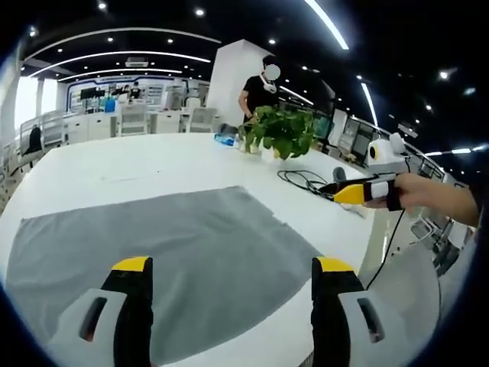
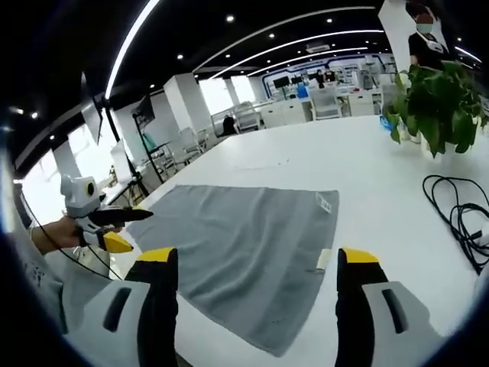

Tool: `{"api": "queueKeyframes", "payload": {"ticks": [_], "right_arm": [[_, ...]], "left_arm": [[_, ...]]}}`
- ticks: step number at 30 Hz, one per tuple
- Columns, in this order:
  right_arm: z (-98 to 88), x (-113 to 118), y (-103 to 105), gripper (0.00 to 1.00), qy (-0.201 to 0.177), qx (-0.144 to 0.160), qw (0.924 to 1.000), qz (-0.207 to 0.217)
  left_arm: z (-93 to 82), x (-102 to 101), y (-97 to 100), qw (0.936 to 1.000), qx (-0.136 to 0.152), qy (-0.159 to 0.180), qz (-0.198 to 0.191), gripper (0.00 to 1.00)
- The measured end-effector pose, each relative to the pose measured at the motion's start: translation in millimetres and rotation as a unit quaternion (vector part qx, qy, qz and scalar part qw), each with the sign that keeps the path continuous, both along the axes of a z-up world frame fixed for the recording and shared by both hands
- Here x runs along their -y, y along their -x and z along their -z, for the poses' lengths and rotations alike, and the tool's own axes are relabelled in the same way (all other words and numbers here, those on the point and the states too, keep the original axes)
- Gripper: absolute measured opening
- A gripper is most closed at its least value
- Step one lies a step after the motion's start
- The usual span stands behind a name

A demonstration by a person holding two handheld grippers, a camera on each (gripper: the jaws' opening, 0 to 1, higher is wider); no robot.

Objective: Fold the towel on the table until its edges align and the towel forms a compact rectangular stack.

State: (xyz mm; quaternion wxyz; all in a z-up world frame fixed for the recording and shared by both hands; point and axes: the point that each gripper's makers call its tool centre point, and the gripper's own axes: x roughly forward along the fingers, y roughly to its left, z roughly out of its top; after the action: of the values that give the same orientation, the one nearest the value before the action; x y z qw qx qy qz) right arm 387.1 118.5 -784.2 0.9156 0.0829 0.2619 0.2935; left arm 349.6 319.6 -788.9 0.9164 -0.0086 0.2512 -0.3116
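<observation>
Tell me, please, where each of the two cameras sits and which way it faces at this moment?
Left gripper view: rides the left gripper, looking past its open jaws over the grey towel toward a potted plant; the right gripper enters from the right in a hand.
Right gripper view: rides the right gripper, jaws open above the towel's near edge; the left gripper shows at left.
Shared: the flat, unfolded towel, the white table, the plant, a black cable.

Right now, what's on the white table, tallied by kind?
Grey towel: 1, lying flat and unfolded
Potted green plant: 1
Black cable: 1, in a loose coil
Small blue item by the plant: 1, too small to identify
Total: 4
</observation>
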Motion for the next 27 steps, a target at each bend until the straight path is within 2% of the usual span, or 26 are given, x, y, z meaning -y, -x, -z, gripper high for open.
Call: {"api": "queueKeyframes", "payload": {"ticks": [7,10,14,19,22,27], "right_arm": [[-8.3,9,-29,0.86,0.011,0.018,0.9997,-0.016],[-7.4,14,-38,0.84,0.013,0.019,0.9996,-0.016],[-5.2,19,-50,0.83,0.01,0.019,0.9996,-0.016],[-3.1,24,-59,0.82,0.01,0.02,0.9996,-0.017],[-1.7,26,-67,0.81,-0.003,0.022,0.9997,-0.012],[3.6,29,-76,0.8,0.006,0.027,0.9996,-0.013]], "left_arm": [[-0.5,33,-2.2,0.9974,0.016,-0.036,0.06,0.88],[0.4,48,-3.9,0.9947,0.024,-0.056,0.083,0.87],[2.5,69,-5.7,0.9925,0.028,-0.064,0.1,0.86],[17.4,102,-0.1,0.9841,0.026,-0.089,0.151,0.84],[22.7,118,1.4,0.9802,0.031,-0.099,0.168,0.83],[32.4,141,7.4,0.9721,0.036,-0.106,0.206,0.82]]}}
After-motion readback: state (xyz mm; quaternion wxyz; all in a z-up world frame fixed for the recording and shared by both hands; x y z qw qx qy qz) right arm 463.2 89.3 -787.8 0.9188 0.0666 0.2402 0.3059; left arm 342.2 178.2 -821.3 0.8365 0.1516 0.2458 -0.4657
